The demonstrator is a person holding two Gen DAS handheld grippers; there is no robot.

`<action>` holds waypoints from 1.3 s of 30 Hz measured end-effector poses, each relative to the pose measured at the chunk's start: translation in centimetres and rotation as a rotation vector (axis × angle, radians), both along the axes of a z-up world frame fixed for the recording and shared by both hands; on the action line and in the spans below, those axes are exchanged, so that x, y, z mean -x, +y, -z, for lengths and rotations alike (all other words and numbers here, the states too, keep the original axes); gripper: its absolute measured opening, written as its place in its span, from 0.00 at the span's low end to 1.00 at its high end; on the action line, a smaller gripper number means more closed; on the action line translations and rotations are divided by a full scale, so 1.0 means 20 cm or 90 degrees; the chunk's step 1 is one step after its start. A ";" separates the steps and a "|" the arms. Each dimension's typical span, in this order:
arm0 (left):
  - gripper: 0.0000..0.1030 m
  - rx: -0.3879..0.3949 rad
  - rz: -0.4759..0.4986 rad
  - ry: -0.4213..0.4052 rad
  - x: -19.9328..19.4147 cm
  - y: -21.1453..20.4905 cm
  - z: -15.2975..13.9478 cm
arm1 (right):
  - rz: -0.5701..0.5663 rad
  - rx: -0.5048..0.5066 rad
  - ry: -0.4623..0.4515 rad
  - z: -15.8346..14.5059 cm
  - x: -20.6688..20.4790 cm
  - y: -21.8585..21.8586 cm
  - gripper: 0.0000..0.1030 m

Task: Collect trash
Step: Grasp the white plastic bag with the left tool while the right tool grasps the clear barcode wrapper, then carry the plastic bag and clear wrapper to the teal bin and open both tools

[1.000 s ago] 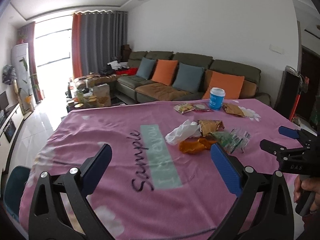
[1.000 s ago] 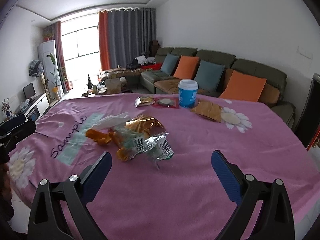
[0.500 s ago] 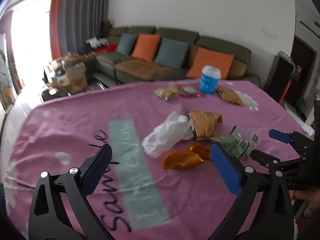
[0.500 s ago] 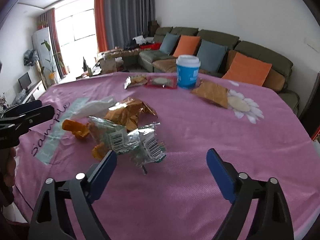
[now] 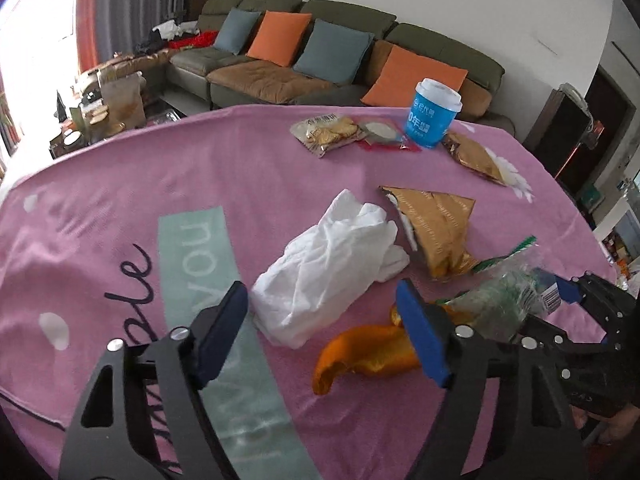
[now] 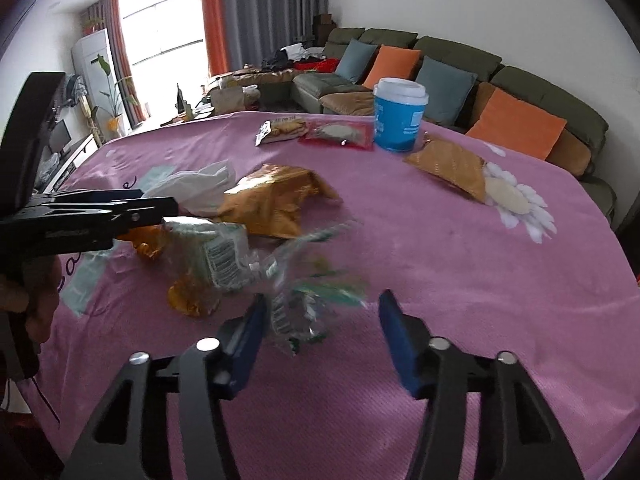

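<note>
A trash pile lies mid-table on the pink cloth [image 5: 120,184]: a crumpled white bag [image 5: 332,256], an orange wrapper [image 5: 368,352], a torn gold wrapper [image 5: 436,224] and a clear green-printed wrapper [image 5: 504,304]. My left gripper [image 5: 324,320] hovers low over the white bag's near end and the orange wrapper. Its jaws are closing and the pads press on nothing. My right gripper [image 6: 320,320] straddles the blurred clear wrapper [image 6: 312,304]. Its jaws are closing too; the left pad is against the film and the right pad stands apart. Each gripper also shows in the other's view: the right gripper [image 5: 548,312] and the left gripper [image 6: 154,200].
At the table's far side stand a blue cup with a white lid [image 5: 434,114], a biscuit pack [image 5: 328,132], a red-edged pack [image 5: 384,134] and a gold pack [image 5: 476,156]. A sofa [image 5: 280,80] with cushions sits behind. A hand [image 6: 24,296] holds the left gripper.
Both grippers dropped and tilted down toward the pile, the left one moving farther. Both sets of jaws narrowed, and the clear wrapper now sits between the right fingers.
</note>
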State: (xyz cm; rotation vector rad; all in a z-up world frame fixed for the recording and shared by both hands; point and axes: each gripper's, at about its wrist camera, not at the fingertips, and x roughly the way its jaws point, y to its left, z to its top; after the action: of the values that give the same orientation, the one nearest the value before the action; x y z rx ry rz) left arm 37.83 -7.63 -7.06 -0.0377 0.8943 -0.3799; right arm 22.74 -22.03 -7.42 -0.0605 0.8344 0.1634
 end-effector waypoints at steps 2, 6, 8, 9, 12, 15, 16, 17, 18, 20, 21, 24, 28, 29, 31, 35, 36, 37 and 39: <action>0.65 -0.003 0.001 0.002 -0.02 0.00 0.02 | -0.006 -0.006 0.003 0.00 -0.01 0.00 0.43; 0.50 -0.005 -0.002 -0.002 -0.03 0.00 0.03 | -0.015 -0.021 0.009 0.00 -0.01 0.00 0.30; 0.43 -0.002 -0.008 -0.002 -0.03 0.01 0.02 | -0.017 -0.025 0.010 0.00 -0.01 0.00 0.29; 0.37 0.003 -0.009 -0.002 -0.02 0.03 0.02 | -0.016 -0.027 0.009 0.00 -0.01 0.00 0.29; 0.23 0.016 -0.012 -0.005 -0.01 0.05 0.01 | -0.012 -0.031 0.002 -0.02 0.01 -0.01 0.29; 0.14 0.031 -0.014 -0.017 0.01 0.08 -0.02 | -0.003 -0.032 -0.007 -0.04 0.02 -0.03 0.28; 0.11 0.034 -0.016 -0.025 0.02 0.09 -0.04 | -0.001 -0.031 -0.010 -0.04 0.02 -0.04 0.28; 0.10 0.036 -0.017 -0.030 0.03 0.10 -0.05 | 0.002 -0.030 -0.013 -0.05 0.03 -0.04 0.28; 0.10 0.040 -0.021 -0.038 0.04 0.11 -0.08 | 0.003 -0.029 -0.016 -0.06 0.04 -0.05 0.28; 0.10 0.046 -0.024 -0.049 0.07 0.13 -0.11 | 0.008 -0.027 -0.025 -0.08 0.06 -0.05 0.28; 0.09 0.047 -0.025 -0.056 0.09 0.14 -0.13 | 0.009 -0.027 -0.027 -0.09 0.06 -0.06 0.28; 0.08 0.053 -0.027 -0.078 0.16 0.17 -0.20 | 0.013 -0.025 -0.043 -0.13 0.09 -0.06 0.28; 0.07 0.056 -0.031 -0.109 0.27 0.21 -0.29 | 0.019 -0.024 -0.066 -0.18 0.14 -0.07 0.28; 0.07 0.059 -0.033 -0.118 0.31 0.23 -0.32 | 0.019 -0.024 -0.070 -0.19 0.16 -0.07 0.28; 0.07 0.061 -0.036 -0.133 0.40 0.26 -0.36 | 0.018 -0.024 -0.083 -0.23 0.19 -0.07 0.28; 0.07 0.062 -0.046 -0.153 0.56 0.31 -0.41 | 0.015 -0.026 -0.103 -0.28 0.26 -0.05 0.28; 0.07 0.059 -0.050 -0.157 0.59 0.31 -0.42 | 0.013 -0.026 -0.108 -0.30 0.27 -0.05 0.28; 0.07 0.059 -0.054 -0.160 0.63 0.33 -0.43 | 0.011 -0.026 -0.112 -0.30 0.29 -0.04 0.28; 0.07 0.063 -0.061 -0.165 0.71 0.35 -0.44 | 0.008 -0.026 -0.121 -0.32 0.33 -0.03 0.28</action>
State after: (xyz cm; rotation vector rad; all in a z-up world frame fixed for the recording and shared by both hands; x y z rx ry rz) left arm 23.58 -0.55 1.79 -0.1197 0.6145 -0.3310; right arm 16.12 -22.72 -1.00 -0.0311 0.6422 0.1603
